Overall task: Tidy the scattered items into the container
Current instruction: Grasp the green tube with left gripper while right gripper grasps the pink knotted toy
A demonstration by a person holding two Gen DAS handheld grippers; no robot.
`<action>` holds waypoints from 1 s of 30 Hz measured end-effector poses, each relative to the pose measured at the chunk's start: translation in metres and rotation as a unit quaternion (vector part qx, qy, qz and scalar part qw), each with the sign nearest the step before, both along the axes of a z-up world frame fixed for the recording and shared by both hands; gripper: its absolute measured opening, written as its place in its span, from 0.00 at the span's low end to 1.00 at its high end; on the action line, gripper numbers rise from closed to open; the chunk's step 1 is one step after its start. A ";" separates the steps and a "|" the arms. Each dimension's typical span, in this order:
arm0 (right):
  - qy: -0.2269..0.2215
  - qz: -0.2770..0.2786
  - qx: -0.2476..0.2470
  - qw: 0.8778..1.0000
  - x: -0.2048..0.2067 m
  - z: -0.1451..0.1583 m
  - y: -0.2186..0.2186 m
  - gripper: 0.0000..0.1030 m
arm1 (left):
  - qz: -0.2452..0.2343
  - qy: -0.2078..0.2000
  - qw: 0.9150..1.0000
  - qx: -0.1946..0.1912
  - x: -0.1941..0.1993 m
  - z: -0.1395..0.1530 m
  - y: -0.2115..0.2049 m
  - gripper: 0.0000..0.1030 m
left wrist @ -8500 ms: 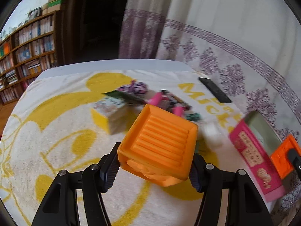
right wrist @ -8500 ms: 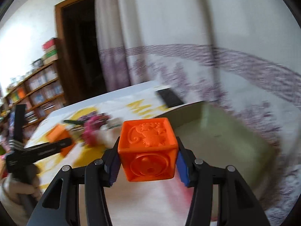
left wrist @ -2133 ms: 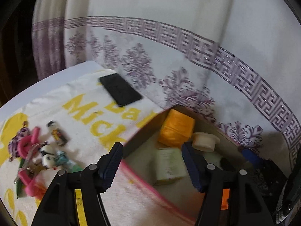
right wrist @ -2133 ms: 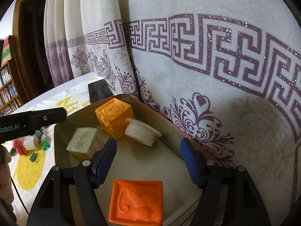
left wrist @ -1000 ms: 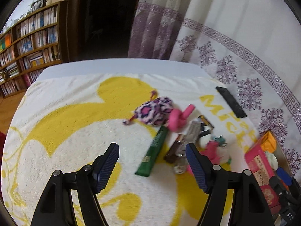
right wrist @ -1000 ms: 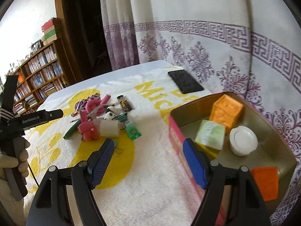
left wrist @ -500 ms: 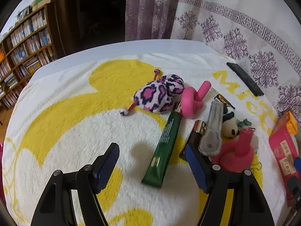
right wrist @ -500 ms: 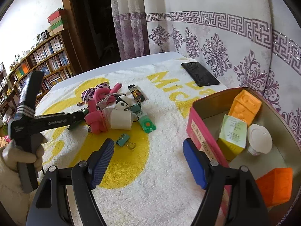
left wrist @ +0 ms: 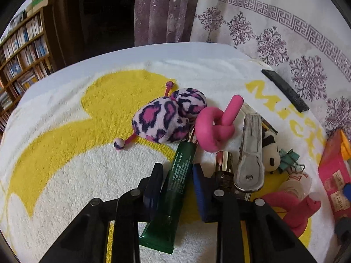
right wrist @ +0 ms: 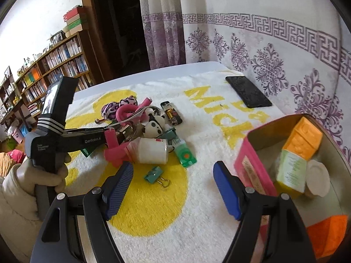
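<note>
Tube [left wrist: 178, 188] position is the key bit: green tube lies on the towel [left wrist: 76, 175] at the pile's left edge, long axis running near-to-far, straight between the left gripper [left wrist: 176, 183] pads. Jaws closing across it. Right gripper [right wrist: 173, 188] hangs wide, empty; container [right wrist: 250, 164] sits far right.

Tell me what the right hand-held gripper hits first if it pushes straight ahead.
Probably the teal binder clip on the towel, just ahead of the open right hand-held gripper; depth is uncertain.
</note>
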State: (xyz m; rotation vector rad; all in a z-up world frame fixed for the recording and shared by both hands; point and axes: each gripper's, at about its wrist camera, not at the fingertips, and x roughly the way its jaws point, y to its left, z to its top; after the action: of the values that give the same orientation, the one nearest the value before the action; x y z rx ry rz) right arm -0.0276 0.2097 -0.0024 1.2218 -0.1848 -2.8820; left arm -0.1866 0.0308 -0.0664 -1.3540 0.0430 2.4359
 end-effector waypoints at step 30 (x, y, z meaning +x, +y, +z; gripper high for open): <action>-0.037 0.075 -0.010 0.996 -0.023 -0.021 -0.050 0.76 | 0.045 0.022 0.998 0.026 0.067 0.026 -0.069 0.20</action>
State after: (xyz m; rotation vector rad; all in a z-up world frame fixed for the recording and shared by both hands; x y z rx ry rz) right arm -0.0511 0.1601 -0.0231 1.2802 -0.1161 -2.7049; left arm -0.1200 -0.0381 -0.0405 -1.3064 -0.0716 2.5233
